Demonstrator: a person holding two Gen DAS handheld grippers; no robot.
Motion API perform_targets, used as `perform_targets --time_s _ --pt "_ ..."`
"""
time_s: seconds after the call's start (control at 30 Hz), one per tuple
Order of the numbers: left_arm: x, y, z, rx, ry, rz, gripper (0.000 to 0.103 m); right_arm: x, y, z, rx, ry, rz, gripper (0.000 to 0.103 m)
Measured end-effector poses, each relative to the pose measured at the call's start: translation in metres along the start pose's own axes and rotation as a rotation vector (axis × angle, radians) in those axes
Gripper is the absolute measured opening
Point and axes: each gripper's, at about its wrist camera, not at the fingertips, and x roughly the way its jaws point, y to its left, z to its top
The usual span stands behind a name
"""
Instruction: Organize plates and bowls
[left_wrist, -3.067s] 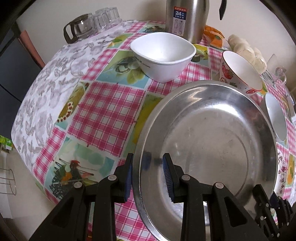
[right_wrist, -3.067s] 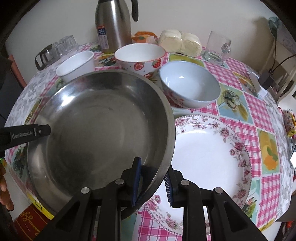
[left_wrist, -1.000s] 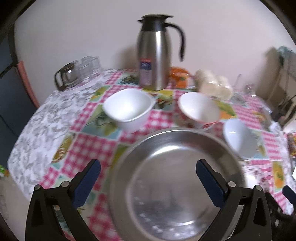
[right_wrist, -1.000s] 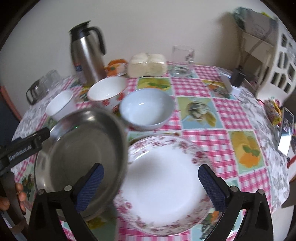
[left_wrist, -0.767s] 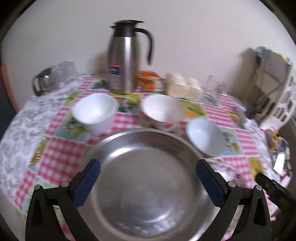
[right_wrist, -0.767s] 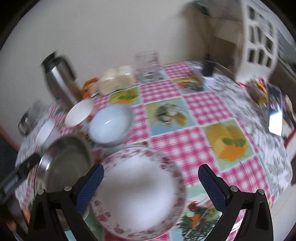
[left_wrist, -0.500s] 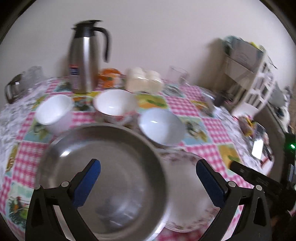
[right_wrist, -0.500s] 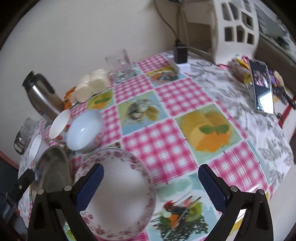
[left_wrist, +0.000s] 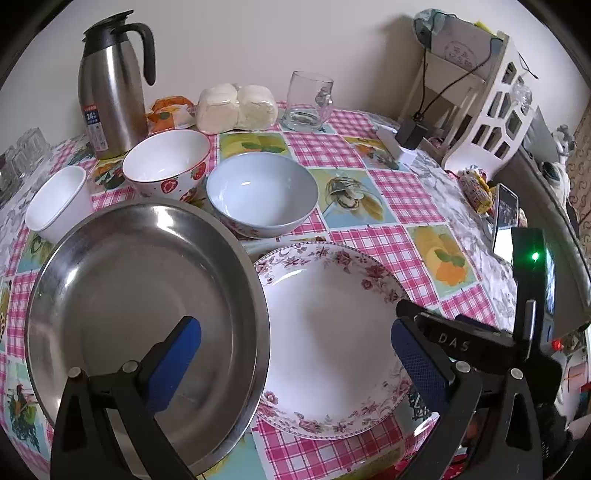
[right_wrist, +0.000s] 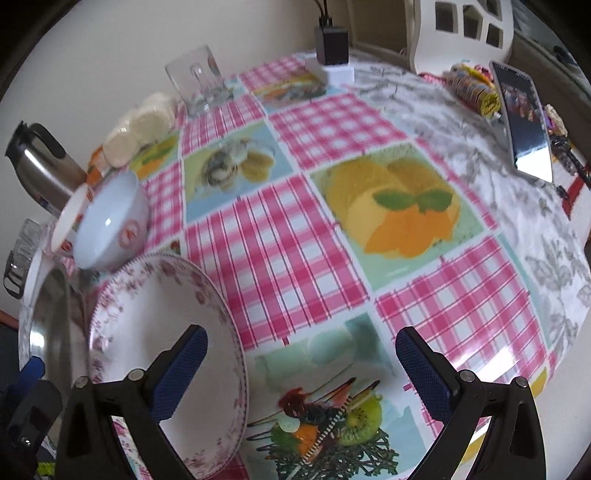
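Note:
A steel plate (left_wrist: 140, 306) lies on the checked tablecloth, and its right rim overlaps a floral plate (left_wrist: 325, 332). Behind them stand a pale blue bowl (left_wrist: 258, 195), a strawberry-patterned bowl (left_wrist: 166, 162) and a white bowl (left_wrist: 55, 199). My left gripper (left_wrist: 291, 336) is open wide above the two plates and holds nothing. My right gripper (right_wrist: 301, 341) is open and empty too, over the floral plate (right_wrist: 159, 332) and the bare cloth to its right. In the right wrist view the steel plate (right_wrist: 51, 325) and the pale blue bowl (right_wrist: 107, 229) show at the far left.
At the back stand a steel thermos (left_wrist: 110, 81), wrapped buns (left_wrist: 236, 107) and a glass mug (left_wrist: 308, 99). A phone (left_wrist: 506, 218), a charger (left_wrist: 410, 133) and a white rack (left_wrist: 491, 110) are at the right. Drinking glasses (left_wrist: 22, 151) sit far left.
Both grippers have let go of the steel plate's rim, opened wide and drawn back. The plate now rests on the table. Both views have swung to the right.

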Motion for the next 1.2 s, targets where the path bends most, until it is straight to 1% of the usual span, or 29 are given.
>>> perform_targets --time_s 0.1,0.13,0.17,0.2,0.23,0.27,0.3,0.33,0.37,0.4,0.43,0.47,0.5,0.6,0.63,0.67,0.83,0.93,1.03,1.2 --pt "0.002 0.004 0.002 -0.038 0.008 -0.023 0.102 0.003 0.001 -0.002 0.005 0.009 0.018 0.099" --pt "0.002 0.004 0.002 -0.041 0.01 -0.025 0.102 0.004 0.002 -0.003 0.004 0.009 0.021 0.093" --pt "0.002 0.004 0.003 -0.039 0.009 -0.026 0.102 0.004 0.002 -0.003 0.002 0.011 0.024 0.09" --pt "0.002 0.002 0.004 -0.032 0.008 -0.026 0.1 0.005 0.003 -0.004 0.002 0.016 0.032 0.09" --pt "0.003 0.001 0.005 -0.025 0.009 -0.025 0.094 0.006 0.004 -0.004 0.004 0.019 0.038 0.088" --pt "0.004 0.0 0.005 -0.02 0.011 -0.024 0.089 0.006 0.006 -0.004 0.006 0.022 0.044 0.082" --pt "0.005 -0.002 0.006 -0.018 0.018 -0.026 0.081 0.007 0.007 -0.004 0.005 0.022 0.044 0.079" --pt "0.007 -0.002 0.006 -0.018 0.025 -0.032 0.078 0.006 0.008 -0.003 -0.002 0.018 0.038 0.072" --pt "0.008 -0.002 0.006 -0.02 0.031 -0.042 0.077 0.006 0.01 -0.003 -0.009 0.017 0.038 0.064" --pt "0.009 -0.002 0.006 -0.021 0.033 -0.047 0.074 0.006 0.011 -0.003 -0.012 0.019 0.054 0.06" --pt "0.01 -0.002 0.007 -0.023 0.035 -0.05 0.07 0.006 0.012 -0.003 -0.013 0.02 0.073 0.053" --pt "0.01 -0.001 0.007 -0.025 0.035 -0.051 0.069 0.006 0.013 -0.003 -0.013 0.02 0.089 0.045" --pt "0.01 -0.001 0.007 -0.028 0.035 -0.052 0.067 0.006 0.014 -0.003 -0.013 0.02 0.102 0.039" --pt "0.01 0.003 0.008 -0.043 0.035 -0.062 0.062 0.005 0.019 -0.004 -0.034 0.015 0.12 0.029" --pt "0.01 0.004 0.008 -0.047 0.036 -0.067 0.06 0.005 0.02 -0.004 -0.041 0.013 0.123 0.024" --pt "0.01 0.005 0.008 -0.051 0.035 -0.072 0.059 0.005 0.021 -0.004 -0.044 0.01 0.122 0.022" --pt "0.008 0.007 0.009 -0.069 0.031 -0.097 0.055 0.0 0.014 0.001 -0.029 -0.024 0.05 0.022" --pt "0.007 0.005 0.01 -0.082 0.033 -0.133 0.054 -0.003 0.002 0.002 0.008 -0.027 0.032 0.022" --pt "0.007 -0.001 0.009 -0.059 0.041 -0.145 0.053 -0.004 -0.006 0.003 0.031 -0.029 0.005 0.022" --pt "0.014 -0.01 0.006 -0.039 0.079 -0.171 0.053 -0.007 -0.015 0.004 0.048 -0.041 -0.042 0.022"
